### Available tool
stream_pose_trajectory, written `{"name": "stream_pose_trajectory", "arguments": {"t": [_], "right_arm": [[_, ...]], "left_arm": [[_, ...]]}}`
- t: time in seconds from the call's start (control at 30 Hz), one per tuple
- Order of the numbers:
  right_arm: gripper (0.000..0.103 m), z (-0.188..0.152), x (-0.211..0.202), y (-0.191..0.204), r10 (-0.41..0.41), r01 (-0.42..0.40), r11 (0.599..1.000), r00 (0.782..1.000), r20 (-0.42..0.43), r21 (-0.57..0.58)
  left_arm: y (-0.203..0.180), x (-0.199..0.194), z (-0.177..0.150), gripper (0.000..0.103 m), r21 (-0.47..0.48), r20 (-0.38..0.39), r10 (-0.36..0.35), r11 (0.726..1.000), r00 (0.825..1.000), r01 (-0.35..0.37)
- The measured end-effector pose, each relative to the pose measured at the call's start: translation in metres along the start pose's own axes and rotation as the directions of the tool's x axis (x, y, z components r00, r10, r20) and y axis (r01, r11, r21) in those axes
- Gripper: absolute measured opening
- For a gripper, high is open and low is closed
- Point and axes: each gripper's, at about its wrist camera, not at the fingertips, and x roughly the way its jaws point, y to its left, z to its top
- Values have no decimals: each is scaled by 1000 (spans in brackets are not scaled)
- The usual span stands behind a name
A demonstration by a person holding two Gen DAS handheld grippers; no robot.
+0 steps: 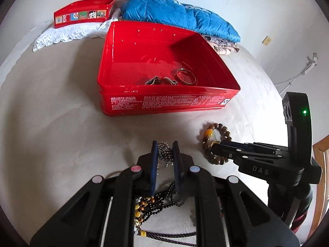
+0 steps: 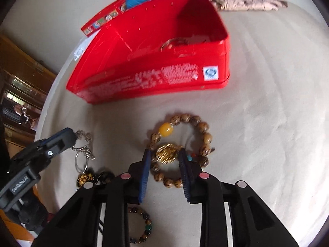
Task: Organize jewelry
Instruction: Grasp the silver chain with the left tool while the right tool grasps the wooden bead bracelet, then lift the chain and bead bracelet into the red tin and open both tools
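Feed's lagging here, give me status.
Left gripper shut on silver chain. Right gripper shut on beaded bracelet. Red tin open, unobstructed.

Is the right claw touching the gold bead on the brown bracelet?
Touching. The right wrist view shows the right claw closed on the gold bead, both pads against it.

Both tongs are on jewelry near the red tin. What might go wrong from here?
1. The left tongs pinch only a bunch of the silver chain; its ring hangs by the dark beads and may snag them.
2. The right tongs grip the wooden bead bracelet at its gold charm; the rounded charm may slip out.
3. Dangling loops could catch the red tin front wall.
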Motion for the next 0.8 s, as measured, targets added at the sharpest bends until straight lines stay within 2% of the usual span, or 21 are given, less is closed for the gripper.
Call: {"name": "stream_pose_trajectory", "arguments": {"t": [0.17,0.33,0.37,0.4,0.43,0.5,0.77,0.8], "right_arm": [[30,-3,5,1,3,-3,1000,1000,-19,-8],[28,0,11,3,21,-21,1000,1000,1,-1],[26,0,10,1,32,-32,999,999,3,6],[18,1,9,-1,49,-49,999,999,7,13],[4,1,7,-2,76,-76,997,997,8,15],[0,1,3,0,55,-55,998,998,17,-6],[0,2,-10,4,-40,42,999,996,77,-25],[3,2,-10,3,-31,32,999,997,74,-16]], "left_arm": [[0,-11,1,12,-1,49,-1,1000,999,1],[0,-9,2,12,-5,45,-18,1000,999,18],[1,-9,2,12,-8,43,-20,1000,999,20],[1,-8,2,12,-10,42,-22,1000,999,22],[2,-8,3,12,-11,41,-22,1000,999,23],[2,-8,2,12,-13,42,-22,1000,999,22],[2,-7,2,12,-14,41,-20,1000,999,20],[2,-7,2,12,-13,41,-20,1000,999,20]]}}
